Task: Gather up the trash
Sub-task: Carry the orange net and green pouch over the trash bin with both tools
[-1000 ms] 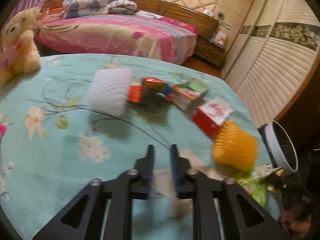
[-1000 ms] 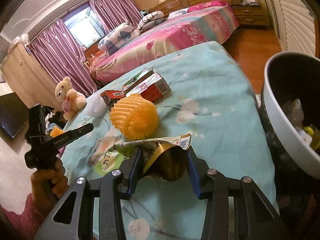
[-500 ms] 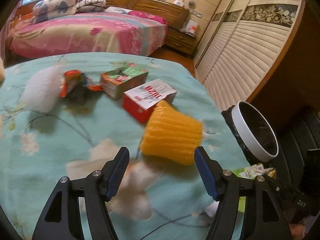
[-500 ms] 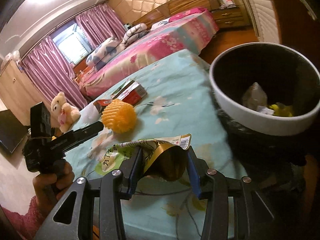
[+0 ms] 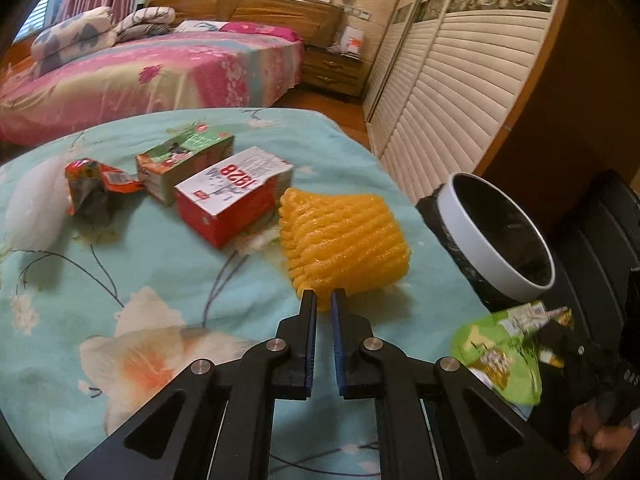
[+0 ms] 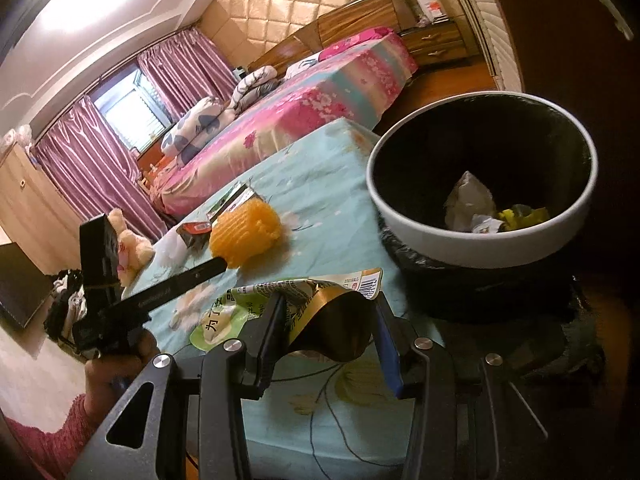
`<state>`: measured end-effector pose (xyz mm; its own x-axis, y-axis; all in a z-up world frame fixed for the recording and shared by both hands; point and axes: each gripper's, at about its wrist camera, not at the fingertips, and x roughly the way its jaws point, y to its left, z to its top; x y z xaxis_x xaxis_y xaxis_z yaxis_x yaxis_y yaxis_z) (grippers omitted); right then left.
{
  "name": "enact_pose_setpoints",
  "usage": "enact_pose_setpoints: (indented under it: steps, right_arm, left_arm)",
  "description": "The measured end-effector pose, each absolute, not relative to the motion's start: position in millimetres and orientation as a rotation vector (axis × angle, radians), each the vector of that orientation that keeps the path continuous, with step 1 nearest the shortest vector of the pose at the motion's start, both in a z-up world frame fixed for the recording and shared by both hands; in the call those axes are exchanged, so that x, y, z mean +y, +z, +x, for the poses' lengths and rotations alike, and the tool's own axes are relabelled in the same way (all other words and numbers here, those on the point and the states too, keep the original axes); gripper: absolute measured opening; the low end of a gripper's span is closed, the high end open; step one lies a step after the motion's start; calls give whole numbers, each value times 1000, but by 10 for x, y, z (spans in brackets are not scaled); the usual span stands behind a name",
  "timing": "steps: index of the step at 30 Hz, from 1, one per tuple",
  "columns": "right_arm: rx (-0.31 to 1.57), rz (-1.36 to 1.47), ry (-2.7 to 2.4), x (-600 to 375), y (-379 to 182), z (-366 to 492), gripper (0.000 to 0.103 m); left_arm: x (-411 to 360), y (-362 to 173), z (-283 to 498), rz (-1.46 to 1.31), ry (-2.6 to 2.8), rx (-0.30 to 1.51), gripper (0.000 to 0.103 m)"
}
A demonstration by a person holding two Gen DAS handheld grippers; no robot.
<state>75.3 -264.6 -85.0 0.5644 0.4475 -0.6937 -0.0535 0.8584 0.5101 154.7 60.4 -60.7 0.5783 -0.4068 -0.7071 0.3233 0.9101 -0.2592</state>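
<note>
The red-and-white carton point(image 5: 234, 194) reads "1928" (upside down); the green wrapper point(image 6: 224, 312) shows "为了".

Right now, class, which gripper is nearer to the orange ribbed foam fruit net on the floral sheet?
Left. The left gripper pinches the orange ribbed foam fruit net's near edge; the right gripper holds a green wrapper nearer the bin.
</note>
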Motion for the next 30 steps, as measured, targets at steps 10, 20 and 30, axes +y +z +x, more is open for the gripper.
enact_pose_setpoints:
  steps: [10, 20, 30]
  right_arm:
    - [878, 486, 251, -3002, -723, 715, 43]
    - [834, 494, 161, -3433, -615, 681, 43]
    - [824, 499, 79, -3706, -613, 710, 43]
  left_arm:
    - [292, -399, 1350, -71, -500, 801, 5]
    - [-158, -346, 1338, -30, -564, 798, 5]
    - [-496, -321, 1467, 1, -601, 791, 5]
